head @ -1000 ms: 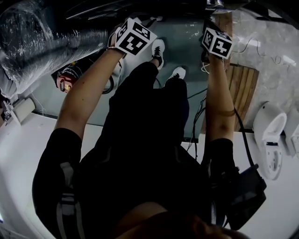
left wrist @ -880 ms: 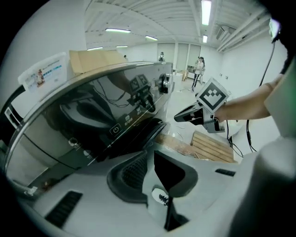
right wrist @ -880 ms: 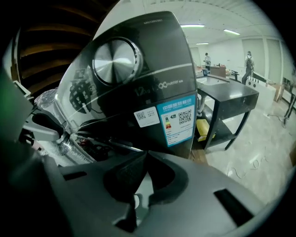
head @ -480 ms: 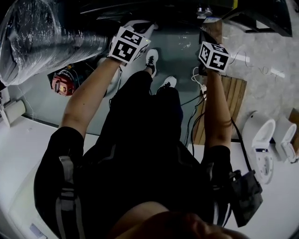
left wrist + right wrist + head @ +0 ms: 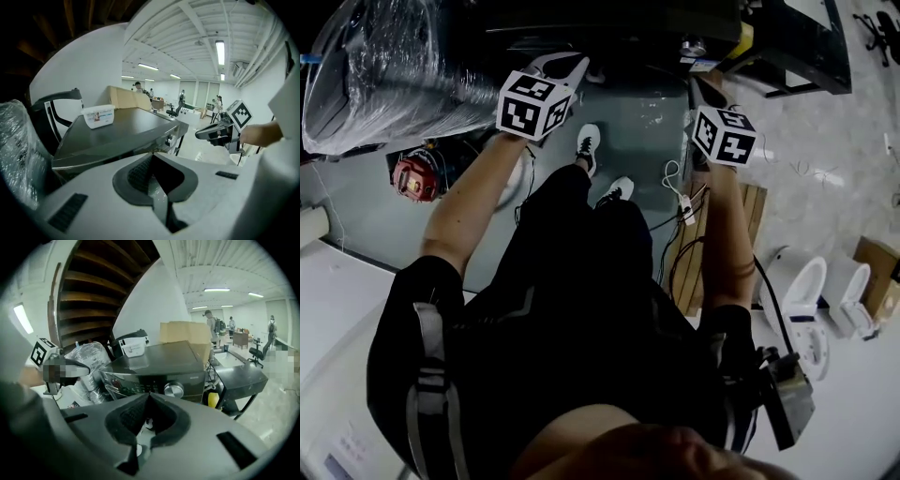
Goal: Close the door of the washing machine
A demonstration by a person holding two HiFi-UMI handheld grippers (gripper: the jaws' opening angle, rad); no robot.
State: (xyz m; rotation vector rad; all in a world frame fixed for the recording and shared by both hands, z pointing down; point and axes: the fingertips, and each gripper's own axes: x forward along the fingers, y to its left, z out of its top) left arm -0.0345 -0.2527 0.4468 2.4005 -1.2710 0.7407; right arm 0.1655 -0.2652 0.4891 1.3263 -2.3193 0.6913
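Large open hall, white ceiling beams, grey-green floor (image 5: 637,122). Nearest: left gripper (image 5: 153,153) and right gripper (image 5: 149,393) side by side, apart, each with its fingers pressed together and nothing between them. Straight ahead of both stands the dark washing machine (image 5: 154,363), front panel with a silver knob (image 5: 174,390) in sight; its door is hidden behind the gripper bodies. On its flat top a white tub (image 5: 98,115), lid on, contents not visible. Behind it a closed cardboard box (image 5: 185,336). Left of the machine, close against it, a plastic-wrapped bundle (image 5: 384,66). To its right a black table (image 5: 241,373), with a narrow gap between them. Underfoot on the right, wooden boards (image 5: 694,262) and loose cables. Beyond those, white toilets (image 5: 797,286). Far back: open floor, people standing.
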